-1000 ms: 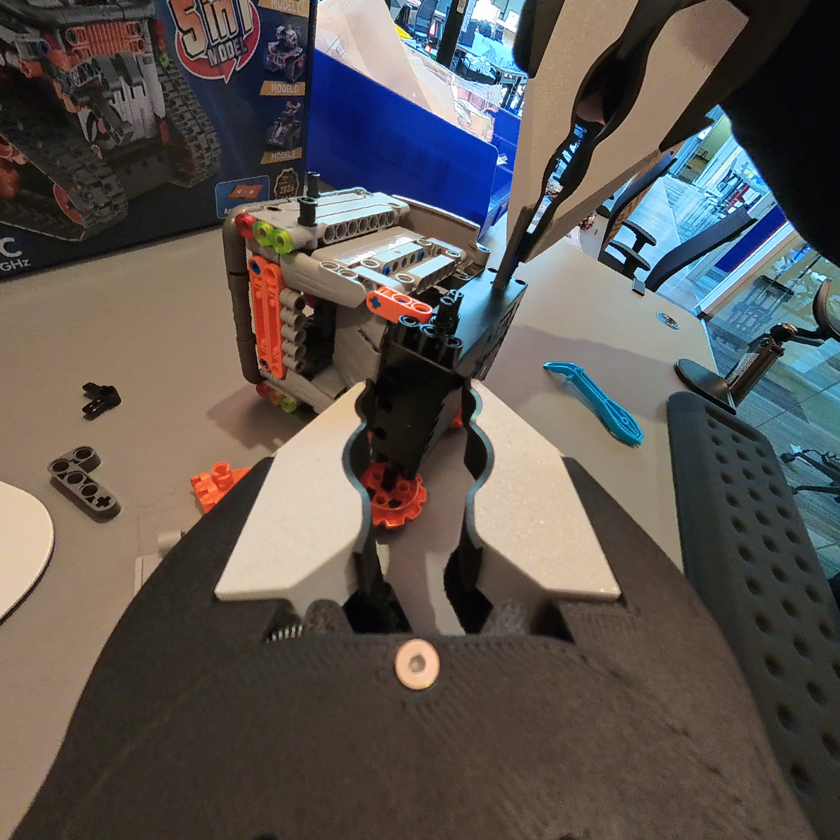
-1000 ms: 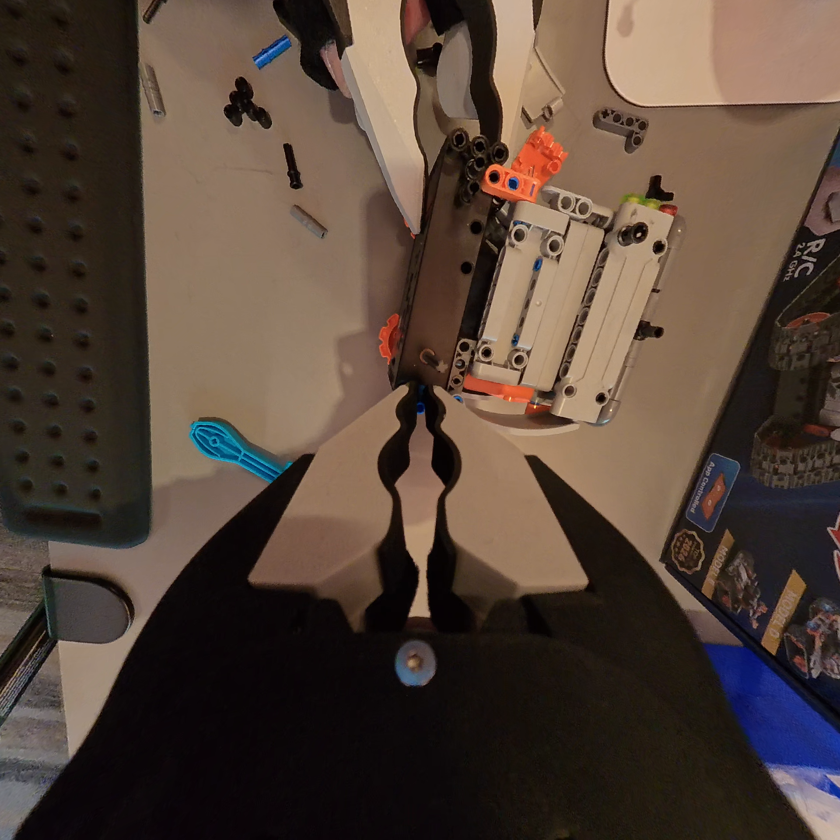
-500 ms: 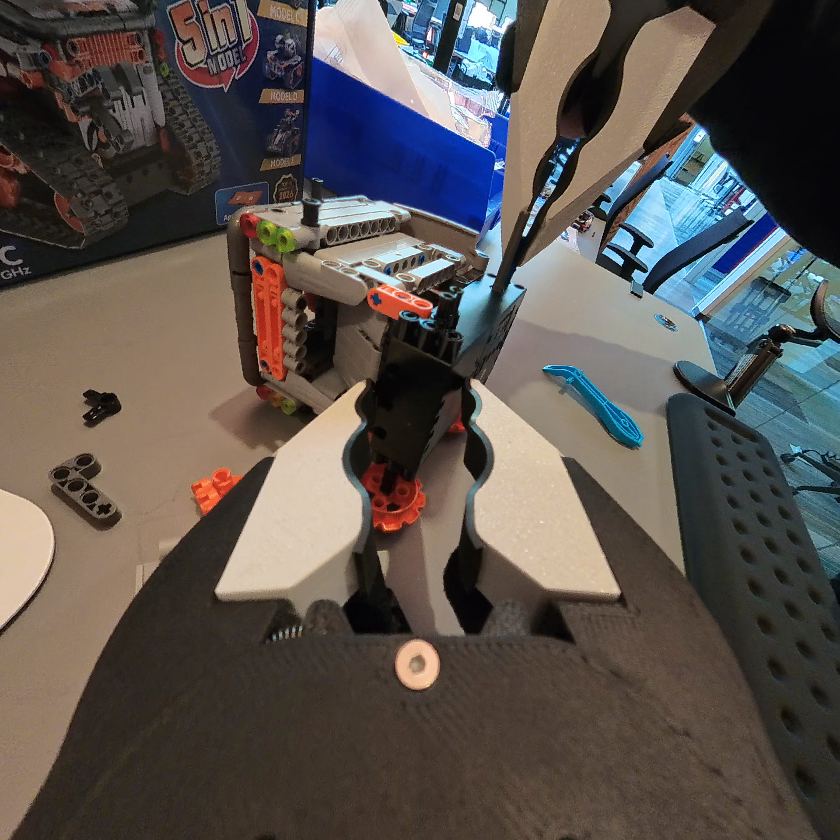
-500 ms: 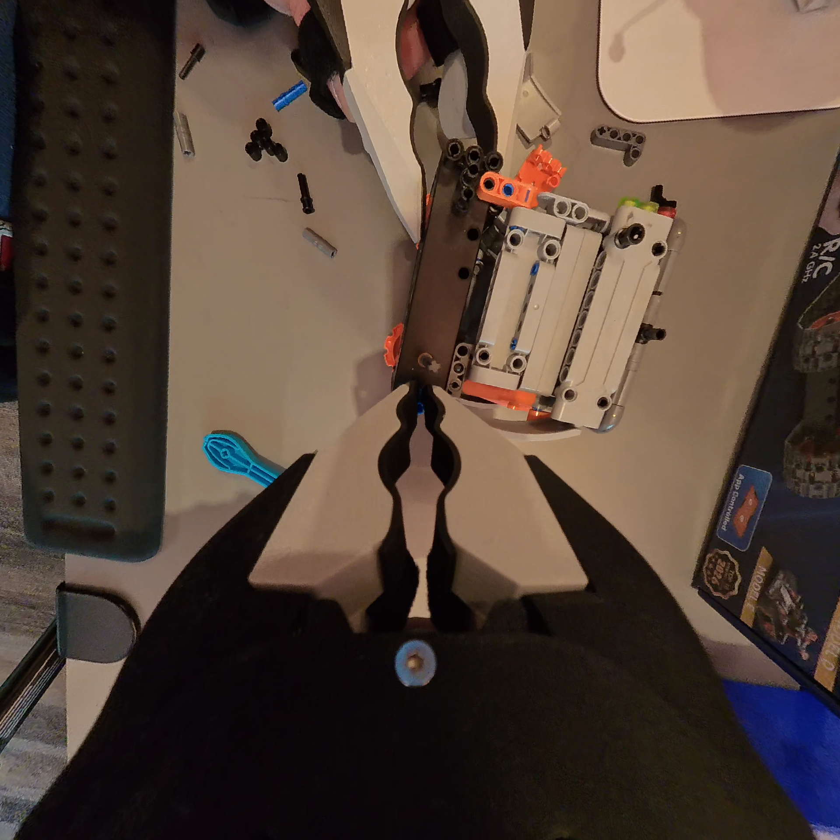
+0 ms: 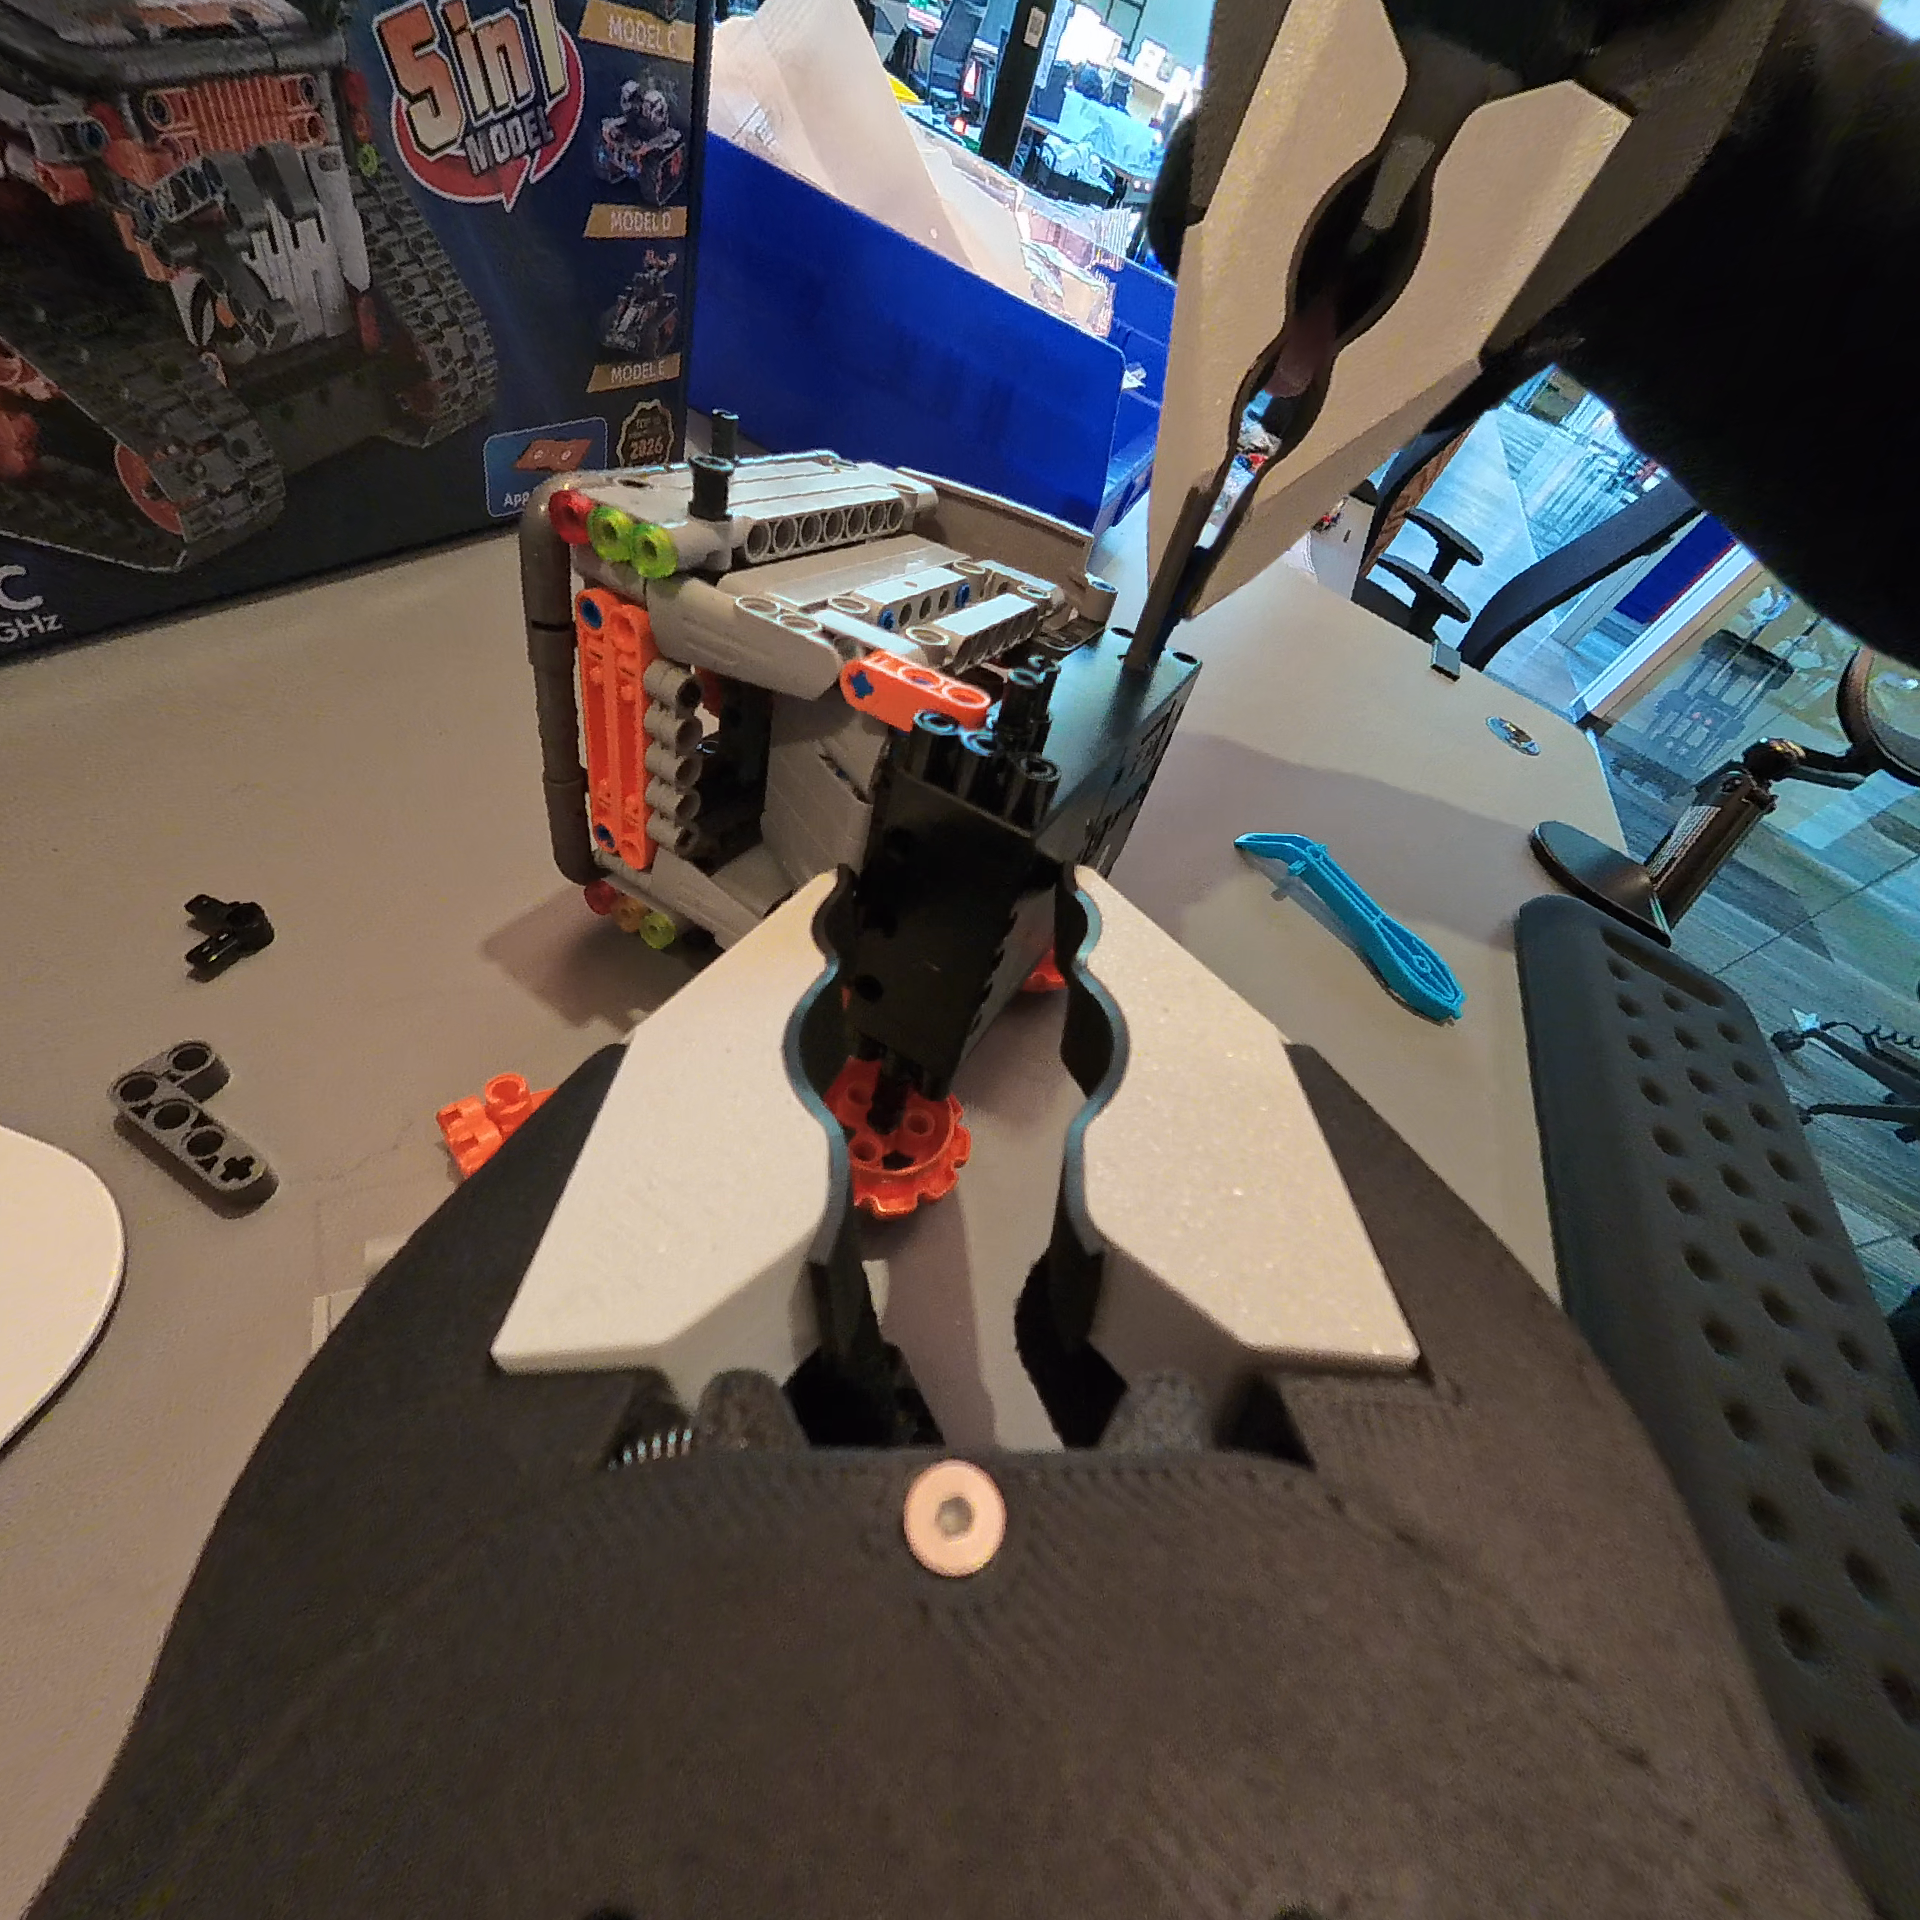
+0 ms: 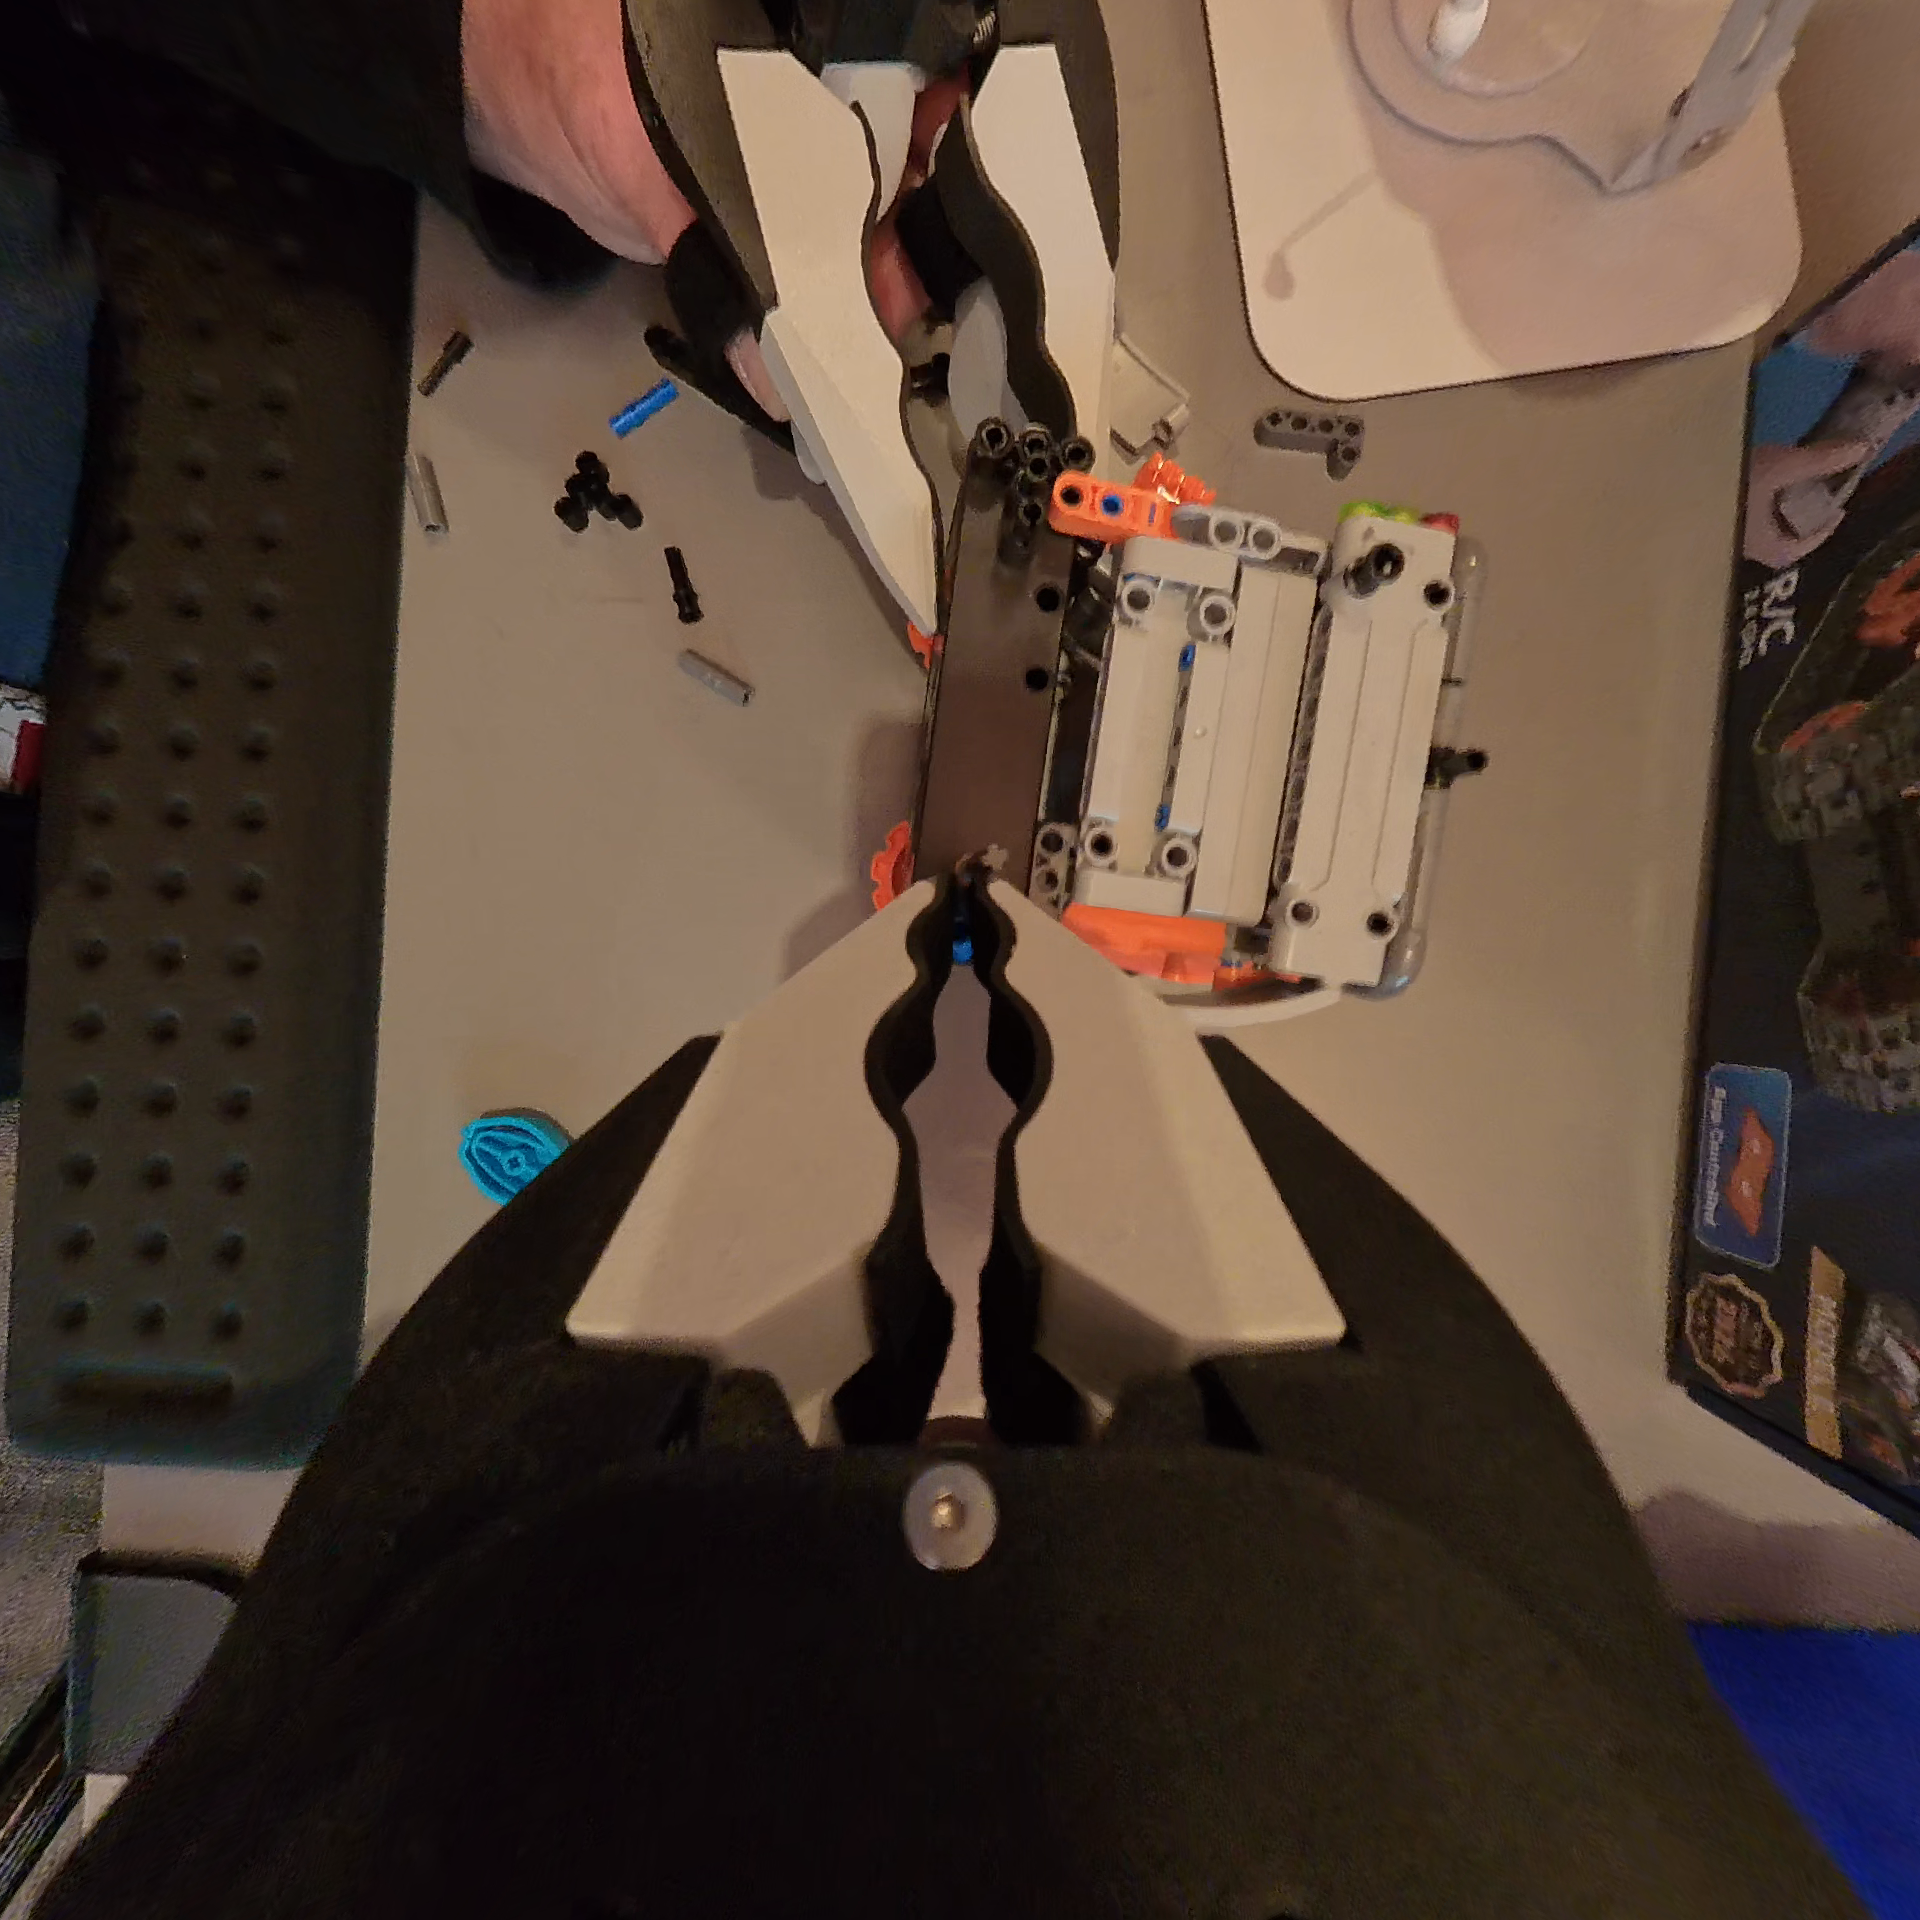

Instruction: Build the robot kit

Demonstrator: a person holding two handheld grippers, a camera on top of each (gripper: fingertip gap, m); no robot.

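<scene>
Mid-surface, the left hand-held gripper (image 5: 951, 997) clamps the brick model (image 5: 831, 707); the right hand-held gripper (image 6: 966, 914) pinches a grey axle (image 5: 1164, 603), best kept upright.

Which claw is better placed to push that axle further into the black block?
Right, probably. The right claw is shut on the axle, held upright at the top of the black block. The left claw is clamped on the block's end, bracing the model.

Glossy plastic model (image 5: 831, 665); table (image 5: 312, 727) seemingly matt.
</scene>
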